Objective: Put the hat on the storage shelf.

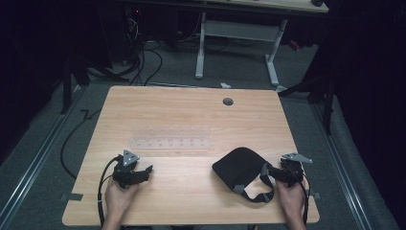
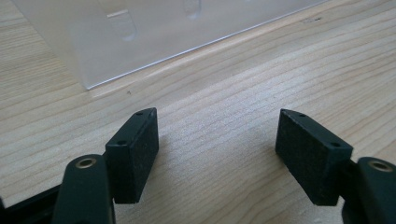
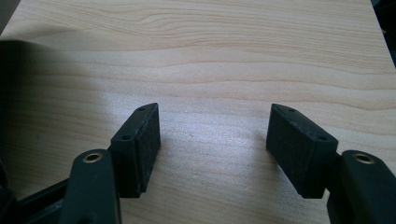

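Here we look down on a light wooden table (image 1: 191, 191) with a person's two hands coming in from the near edge, each holding a black gripper. The left gripper (image 1: 146, 171) rests near the front left of the table, and in its own view we see its jaws standing wide apart with bare wood between them and nothing held. Just beyond it lies a clear plastic rack (image 1: 171, 137), long and flat, set across the middle of the table; the left gripper view shows its near corner (image 2: 140, 42) close ahead of the jaws, apart from them. The right gripper (image 1: 267, 171) rests near the front right edge, and its jaws too stand wide open over bare wood, empty. Just beside it, toward the middle, lies a black pouch (image 1: 238, 166) with a dark strap (image 1: 256, 195) looping out along the table toward the right hand (image 1: 291, 199). A small round hole (image 1: 228, 101) sits near the table's far edge.
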Action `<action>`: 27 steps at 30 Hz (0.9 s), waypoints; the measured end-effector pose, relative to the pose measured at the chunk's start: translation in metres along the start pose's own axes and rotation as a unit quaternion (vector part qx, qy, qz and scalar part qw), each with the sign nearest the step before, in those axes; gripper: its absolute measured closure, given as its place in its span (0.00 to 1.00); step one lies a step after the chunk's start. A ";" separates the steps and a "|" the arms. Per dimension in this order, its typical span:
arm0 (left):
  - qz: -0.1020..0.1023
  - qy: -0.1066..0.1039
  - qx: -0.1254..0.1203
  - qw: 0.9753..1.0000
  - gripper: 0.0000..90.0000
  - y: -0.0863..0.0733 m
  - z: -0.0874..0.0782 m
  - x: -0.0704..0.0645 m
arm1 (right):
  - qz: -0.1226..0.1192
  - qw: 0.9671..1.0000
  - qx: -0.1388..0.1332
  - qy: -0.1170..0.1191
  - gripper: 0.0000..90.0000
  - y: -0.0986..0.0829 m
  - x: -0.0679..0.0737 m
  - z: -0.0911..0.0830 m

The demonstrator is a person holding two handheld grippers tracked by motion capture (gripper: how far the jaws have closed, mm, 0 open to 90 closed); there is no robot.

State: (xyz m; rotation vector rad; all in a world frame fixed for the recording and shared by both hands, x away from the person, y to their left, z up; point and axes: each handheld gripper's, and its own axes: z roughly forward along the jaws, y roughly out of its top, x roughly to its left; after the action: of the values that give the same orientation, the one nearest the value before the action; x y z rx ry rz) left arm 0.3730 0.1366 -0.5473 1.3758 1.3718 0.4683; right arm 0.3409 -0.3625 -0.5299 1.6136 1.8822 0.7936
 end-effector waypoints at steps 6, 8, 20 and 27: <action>0.000 0.001 -0.001 1.000 0.34 0.000 0.000 0.000 | -0.001 1.000 0.000 0.002 0.41 0.000 0.000 0.000; 0.000 0.001 -0.001 1.000 0.34 0.000 0.000 0.000 | -0.003 1.000 -0.002 0.006 0.42 0.000 0.001 0.000; 0.000 0.001 -0.001 1.000 0.34 0.000 0.000 0.000 | 0.018 1.000 -0.005 0.021 0.53 0.001 -0.006 -0.004; 0.000 0.001 0.000 1.000 0.34 0.000 0.000 0.000 | 0.025 0.999 -0.023 0.033 0.55 0.002 -0.007 -0.017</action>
State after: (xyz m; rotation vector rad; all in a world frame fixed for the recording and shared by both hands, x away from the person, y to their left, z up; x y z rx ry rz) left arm 0.3729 0.1366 -0.5472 1.3746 1.3733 0.4689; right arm 0.3307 -0.3706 -0.5166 1.6292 1.8619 0.9162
